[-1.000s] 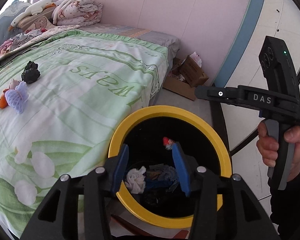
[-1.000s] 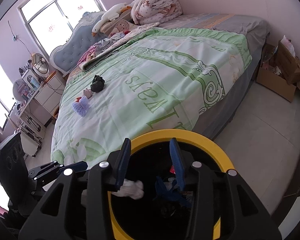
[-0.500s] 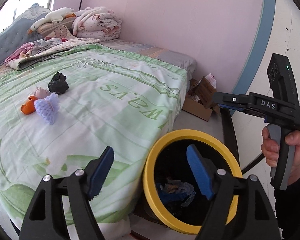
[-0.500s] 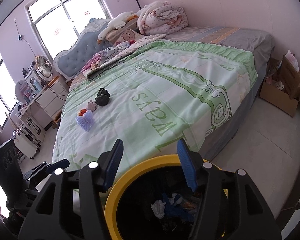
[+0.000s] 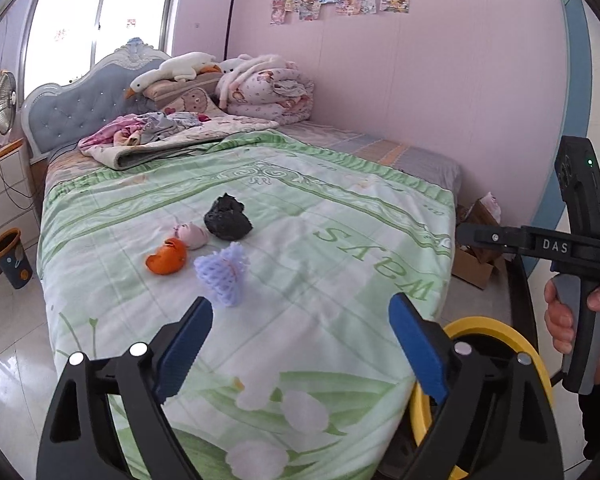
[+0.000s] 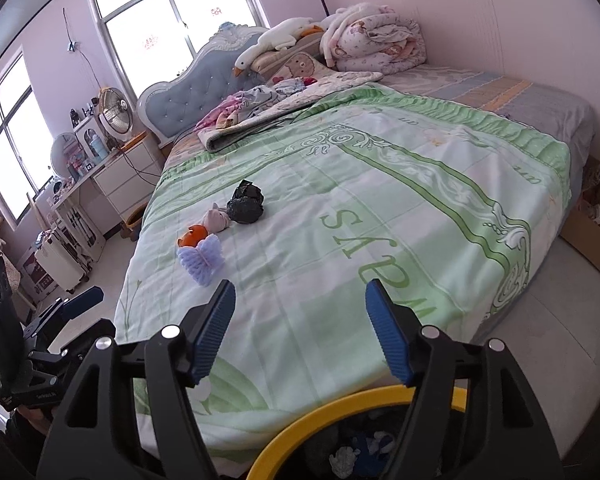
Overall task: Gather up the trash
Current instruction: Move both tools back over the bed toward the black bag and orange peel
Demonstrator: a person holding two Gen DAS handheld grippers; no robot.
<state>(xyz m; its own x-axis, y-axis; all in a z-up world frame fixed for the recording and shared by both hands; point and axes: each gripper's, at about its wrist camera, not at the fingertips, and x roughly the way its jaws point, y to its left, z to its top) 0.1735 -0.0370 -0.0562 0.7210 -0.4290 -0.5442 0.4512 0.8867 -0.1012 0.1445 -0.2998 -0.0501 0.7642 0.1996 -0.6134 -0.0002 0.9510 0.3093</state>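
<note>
Both my tongs — left gripper (image 5: 300, 344) and right gripper (image 6: 300, 330) — gape wide and empty over the bed (image 5: 340, 240). Mid-quilt lies the trash: foam fruit net (image 5: 223, 278), featherlight and squashy — I'd pinch its rim.

L tool (image 5: 300, 344) & R tool (image 6: 300, 328) both agape, empty

My left gripper (image 5: 300, 344) covers most of the yellow-rimmed bin (image 5: 496, 330), so I see nothing inside it from there. From my right wrist the bin (image 6: 340, 408) is cut off by the bottom edge; the scraps inside (image 6: 346, 458) are perhaps crumpled tissue.
</note>
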